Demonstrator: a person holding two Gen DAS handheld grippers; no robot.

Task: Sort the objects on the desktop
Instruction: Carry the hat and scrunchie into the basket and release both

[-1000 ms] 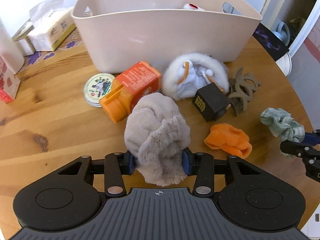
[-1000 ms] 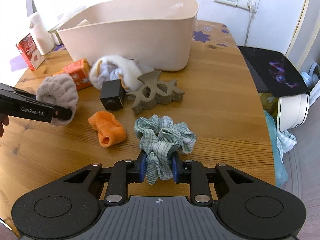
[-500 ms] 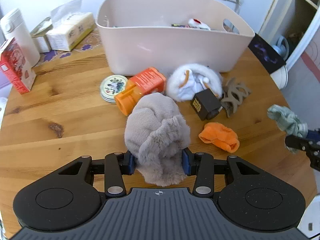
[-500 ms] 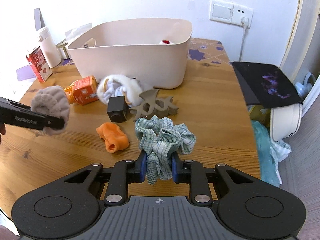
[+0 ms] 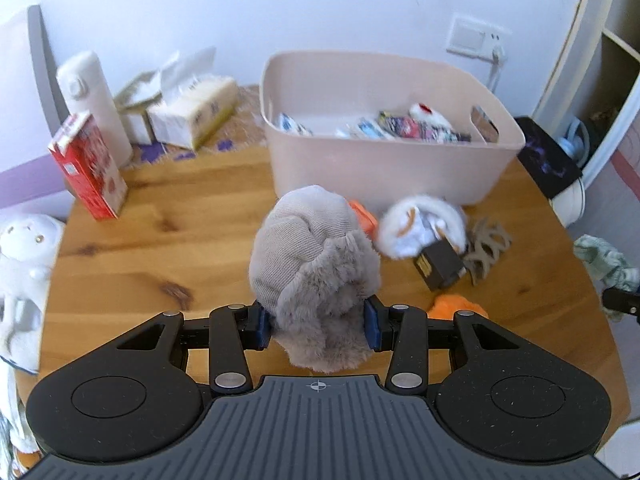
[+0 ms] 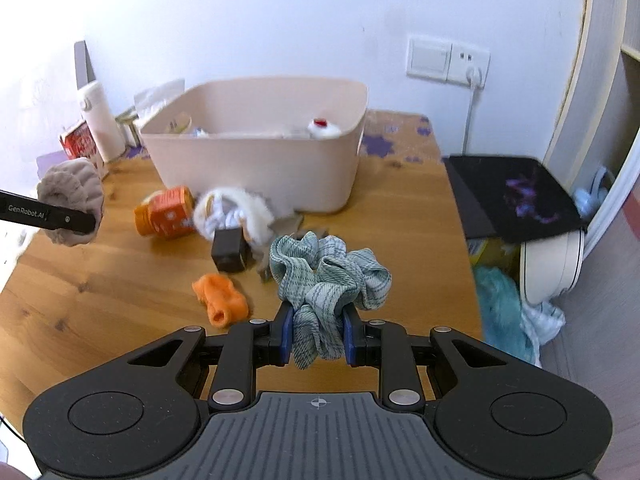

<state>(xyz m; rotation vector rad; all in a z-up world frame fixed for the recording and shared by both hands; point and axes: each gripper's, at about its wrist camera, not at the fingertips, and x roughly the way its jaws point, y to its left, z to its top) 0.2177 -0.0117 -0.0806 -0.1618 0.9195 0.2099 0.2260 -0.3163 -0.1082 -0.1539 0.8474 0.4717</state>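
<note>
both grippers are rising away from the tabletop (image 5: 168,236) compared with a second ago, when they sat low over the wood; the beige bin (image 5: 384,172) is now showing its inside, where only its outer wall showed before, so each load is getting high enough to clear the rim. the left gripper (image 5: 316,320) is clamping a grey plush scrunchie (image 5: 312,264), its blue pads pressing both sides of the fluffy lower half, with the ribbed half bulging forward. the right gripper (image 6: 316,340) is pinching a green plaid scrunchie (image 6: 328,276) at a narrow gap, the ruffled fabric spilling above the pads. both pieces are hanging in the air over the near half of the tabletop, short of the bin, which is standing toward the far edge with small packets and a white, red-topped item already inside. this is probably the carry stage: lifting done, dropping into the bin yet to come. the two scrunchies look soft and squashy, so the grips are likely secure. still waiting on the wood, just before the bin's near wall, are an orange box (image 6: 168,214), a white fluffy scrunchie (image 6: 236,216), a small black cube (image 6: 230,250), a taupe hair claw (image 5: 486,248) and an orange fabric piece (image 6: 220,300).
</note>
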